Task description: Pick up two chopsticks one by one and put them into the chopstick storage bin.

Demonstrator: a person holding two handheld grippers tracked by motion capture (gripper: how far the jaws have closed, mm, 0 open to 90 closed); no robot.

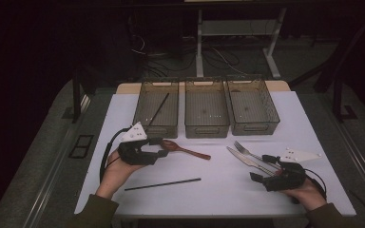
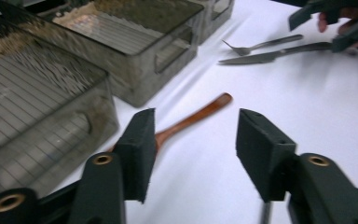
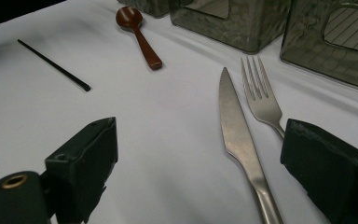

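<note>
High view: a white table (image 1: pixel 218 190) fills the middle of the frame, with three clear bins in a row along its upper edge. The left bin (image 1: pixel 157 108) has a thin black stick lying in it; the middle bin (image 1: pixel 206 108) and the right bin (image 1: pixel 252 105) sit just beside it.

At lower left, a hand holds the left gripper (image 1: pixel 162 147), right by the bowl end of a brown wooden spoon (image 1: pixel 184 149) that lies just below the left bin, its handle pointing toward the right of the frame. In the left gripper view its jaws stand partly open, and the spoon (image 2: pixel 193 117) lies on the table past the left jaw, not gripped.

At lower right, another hand holds the right gripper (image 1: pixel 260 169), with jaws spread apart and nothing in them. In the right gripper view, a metal knife (image 3: pixel 240 135) lies between its jaws, and a fork (image 3: pixel 261 95) beside it runs toward the right jaw.

A second black stick (image 1: pixel 163 184) lies flat at lower centre.
</note>
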